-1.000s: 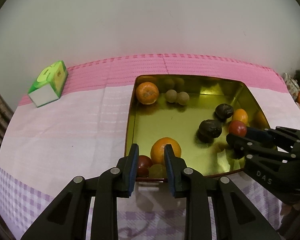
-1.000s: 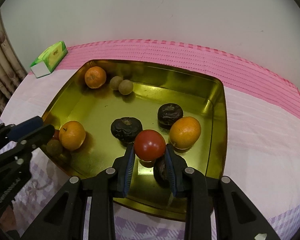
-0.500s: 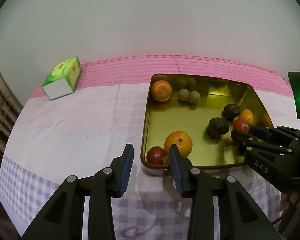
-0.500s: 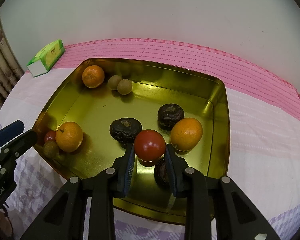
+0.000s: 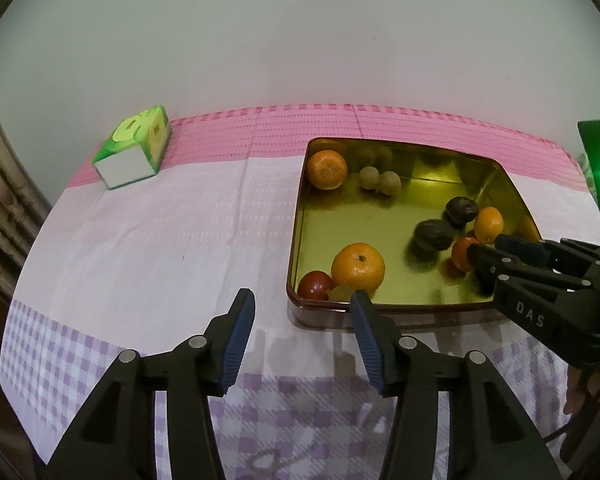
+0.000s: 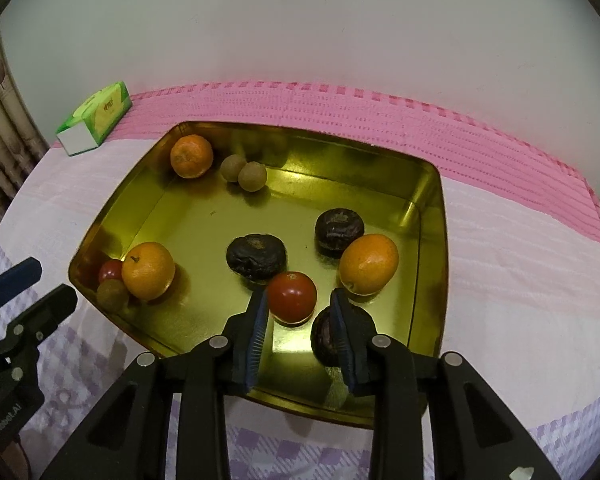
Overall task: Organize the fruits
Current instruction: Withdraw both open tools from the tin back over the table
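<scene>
My left fingers [image 5: 302, 309] are spreading apart with nothing between them, hanging over the checked cloth [image 5: 140, 240] just outside the near left corner of the gold tray [image 5: 296, 240]. Inside that corner sit an orange [image 5: 358, 268], a small red tomato [image 5: 315, 285] and a little brownish fruit [image 6: 112, 294], all bunched together.

My right fingers [image 6: 300, 304] are opening too, over the near side of the tray. A red tomato [image 6: 292, 296] lies on the tray floor between their tips; the pads stand just clear of it on both sides. A dark wrinkled fruit [image 6: 324, 336] sits partly behind my right-hand pad, another [image 6: 257, 256] lies just past the tomato, and a third [image 6: 339, 229] is next to an orange [image 6: 369, 264] toward the right wall.

At the far left corner there is another orange [image 6: 191, 156] with two small brown fruits [image 6: 244, 172] beside it. A green tissue box [image 5: 134, 148] stands on the surface, well apart from the tray.
</scene>
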`<action>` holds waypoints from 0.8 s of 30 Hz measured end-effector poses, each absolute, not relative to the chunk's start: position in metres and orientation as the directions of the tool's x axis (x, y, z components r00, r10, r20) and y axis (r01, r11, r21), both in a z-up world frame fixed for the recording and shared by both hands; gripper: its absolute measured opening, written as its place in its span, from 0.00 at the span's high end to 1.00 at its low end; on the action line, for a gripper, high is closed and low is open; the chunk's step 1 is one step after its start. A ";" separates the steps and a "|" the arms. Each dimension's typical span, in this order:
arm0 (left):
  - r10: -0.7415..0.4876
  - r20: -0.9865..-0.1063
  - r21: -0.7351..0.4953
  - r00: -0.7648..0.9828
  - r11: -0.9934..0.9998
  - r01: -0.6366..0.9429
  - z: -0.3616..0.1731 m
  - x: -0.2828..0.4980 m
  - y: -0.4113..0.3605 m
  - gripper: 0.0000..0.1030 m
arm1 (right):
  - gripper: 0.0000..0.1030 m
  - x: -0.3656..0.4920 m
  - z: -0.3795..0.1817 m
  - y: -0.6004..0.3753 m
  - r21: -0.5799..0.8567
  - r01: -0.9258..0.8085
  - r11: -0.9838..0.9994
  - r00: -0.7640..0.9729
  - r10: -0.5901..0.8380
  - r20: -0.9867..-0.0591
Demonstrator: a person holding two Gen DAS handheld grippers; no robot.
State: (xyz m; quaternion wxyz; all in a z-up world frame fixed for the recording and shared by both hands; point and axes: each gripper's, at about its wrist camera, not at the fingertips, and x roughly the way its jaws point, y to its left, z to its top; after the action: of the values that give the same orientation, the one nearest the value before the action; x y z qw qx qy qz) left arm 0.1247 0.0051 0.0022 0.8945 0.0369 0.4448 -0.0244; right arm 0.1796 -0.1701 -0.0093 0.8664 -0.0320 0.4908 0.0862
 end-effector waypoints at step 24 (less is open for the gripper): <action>-0.029 -0.768 0.040 0.639 0.995 0.093 0.020 0.087 -0.001 0.47 | 0.01 0.090 0.038 -0.184 0.057 -0.091 0.994 0.550 0.098 -0.829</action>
State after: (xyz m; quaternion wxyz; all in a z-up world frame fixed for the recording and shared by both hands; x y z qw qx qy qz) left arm 0.0869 -0.0013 0.0198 0.9046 0.0376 0.4233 -0.0336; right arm 0.0895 -0.1841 0.0379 0.8803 0.0039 0.4713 0.0537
